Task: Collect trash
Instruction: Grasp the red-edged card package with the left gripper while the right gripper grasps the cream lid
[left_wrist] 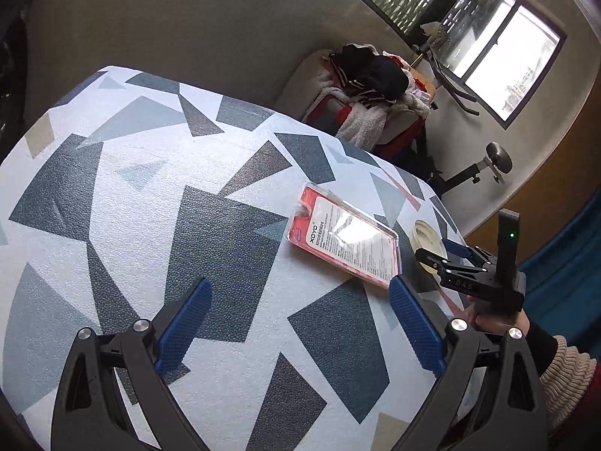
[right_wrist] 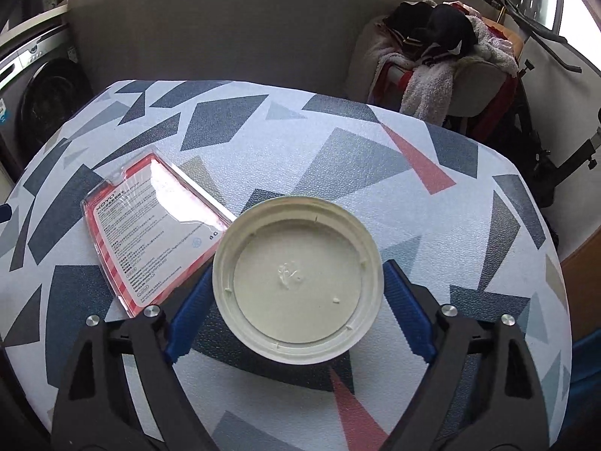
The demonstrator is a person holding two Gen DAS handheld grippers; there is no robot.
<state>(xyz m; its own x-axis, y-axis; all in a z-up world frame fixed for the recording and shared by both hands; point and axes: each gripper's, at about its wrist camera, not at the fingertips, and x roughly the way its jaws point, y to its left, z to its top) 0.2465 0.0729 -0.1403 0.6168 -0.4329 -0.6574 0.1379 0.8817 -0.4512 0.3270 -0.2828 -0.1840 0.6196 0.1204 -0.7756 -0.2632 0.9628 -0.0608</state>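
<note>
Right gripper [right_wrist: 296, 297]: jaws spread wide, straddling a cream plastic lid [right_wrist: 298, 277] that lies inner face up on the patterned table [right_wrist: 413, 195]. Blue finger pads [right_wrist: 407, 310] sit at the lid's 3 and 9 o'clock. The left pad looks to be against the rim; the right pad is just beside it, contact not certain. Lid rests flat on the table, not lifted.

Left gripper [left_wrist: 300, 319]: jaws fully apart, nothing between them, only tablecloth below. Its right pad [left_wrist: 413, 323] is just beside the near corner of a red blister package [left_wrist: 343, 242]; cannot tell if it touches.

Package lies flat, printed card up, at 10 o'clock from the lid in the right wrist view, its near edge tucked just under or against the lid's rim.

From the left wrist view, the right gripper [left_wrist: 437, 253] shows at 3 o'clock, over the lid [left_wrist: 428, 236] near the table's edge.

Beyond the table at 1 o'clock: chair heaped with clothes [right_wrist: 443, 56].
</note>
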